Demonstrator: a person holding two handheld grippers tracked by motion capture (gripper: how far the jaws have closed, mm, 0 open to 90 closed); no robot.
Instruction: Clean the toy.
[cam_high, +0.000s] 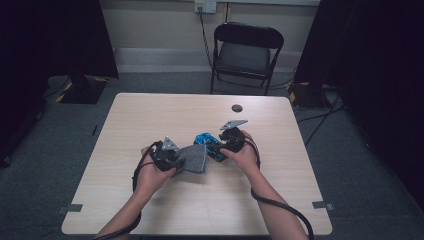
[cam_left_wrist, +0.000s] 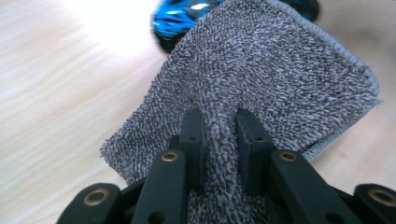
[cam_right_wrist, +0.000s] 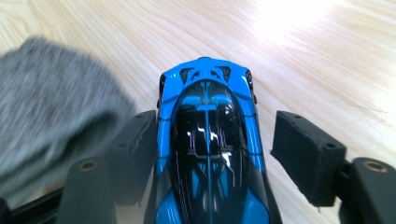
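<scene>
A grey terry cloth (cam_left_wrist: 280, 70) hangs from my left gripper (cam_left_wrist: 218, 119), whose jaws are shut on a pinched fold of it. In the high view the cloth (cam_high: 196, 159) lies mid-table beside my left gripper (cam_high: 175, 156). A glossy blue and black toy car (cam_right_wrist: 208, 135) stands on the wood between the jaws of my right gripper (cam_right_wrist: 215, 128). One pad sits close against the car's side; the other pad (cam_right_wrist: 303, 149) stands clear of it with a gap. From above, the car (cam_high: 206, 140) is just right of the cloth, and my right gripper (cam_high: 224, 149) reaches it from the right.
The wooden table (cam_high: 150, 115) has a small dark round spot (cam_high: 237, 108) near its far edge. A black folding chair (cam_high: 245, 50) stands behind the table. Cables trail from both grippers toward the near edge.
</scene>
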